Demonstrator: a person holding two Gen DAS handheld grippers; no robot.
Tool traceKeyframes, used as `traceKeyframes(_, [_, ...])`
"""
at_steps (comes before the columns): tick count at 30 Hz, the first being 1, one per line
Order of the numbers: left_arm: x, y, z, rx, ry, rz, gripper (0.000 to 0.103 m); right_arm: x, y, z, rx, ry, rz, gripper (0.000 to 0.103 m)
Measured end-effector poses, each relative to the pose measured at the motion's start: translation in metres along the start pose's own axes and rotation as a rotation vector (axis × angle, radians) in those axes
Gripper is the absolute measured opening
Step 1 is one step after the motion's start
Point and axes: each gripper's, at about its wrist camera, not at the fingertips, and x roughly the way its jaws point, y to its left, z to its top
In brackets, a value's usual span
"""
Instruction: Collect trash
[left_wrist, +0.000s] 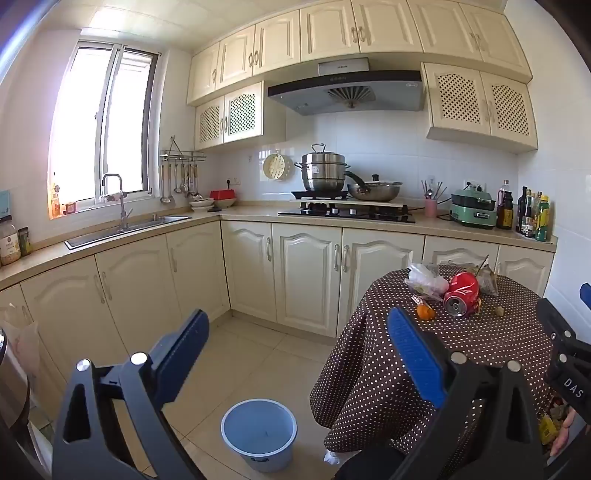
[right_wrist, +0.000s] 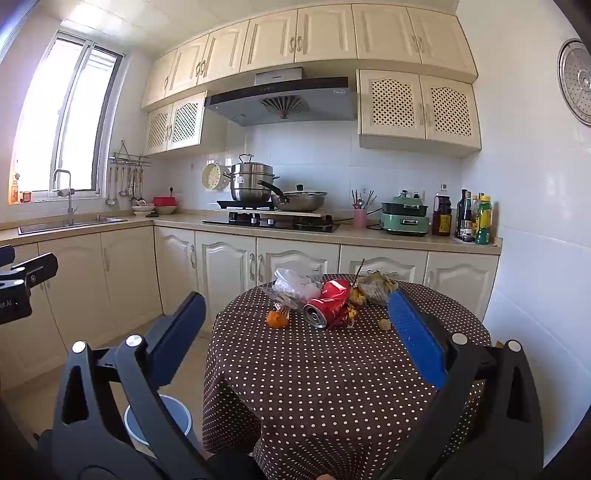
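Observation:
A crushed red can (right_wrist: 328, 303) lies on its side on a round table with a brown dotted cloth (right_wrist: 332, 369). Beside it lie a clear plastic bag (right_wrist: 295, 284), an orange peel (right_wrist: 277, 319), crumpled wrappers (right_wrist: 376, 290) and a small scrap (right_wrist: 384, 324). The can (left_wrist: 461, 299), the bag (left_wrist: 426, 280) and the peel (left_wrist: 425, 312) also show in the left wrist view. A blue-lined bin (left_wrist: 259, 434) stands on the floor left of the table. My left gripper (left_wrist: 295, 332) is open and empty above the floor. My right gripper (right_wrist: 295, 317) is open and empty, short of the trash.
Cream cabinets and a counter run along the walls, with a sink (left_wrist: 125, 229) at the left, a hob with pots (left_wrist: 347, 214) and bottles (left_wrist: 532, 218) at the right. The other gripper's body shows at the right edge (left_wrist: 565, 354). The tiled floor (left_wrist: 251, 354) lies between table and cabinets.

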Motion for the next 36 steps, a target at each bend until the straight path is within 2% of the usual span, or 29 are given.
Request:
traceKeyframes(23, [-0.002,0.000,0.000,-0.002,0.006,0.001,0.096,0.000,0.004,-0.003,0.001,0.004,0.002,0.097])
traceKeyframes(36, [-0.008,0.000,-0.010,-0.002,0.008,0.001,0.096,0.005,0.000,-0.011,0.001,0.005,0.003,0.097])
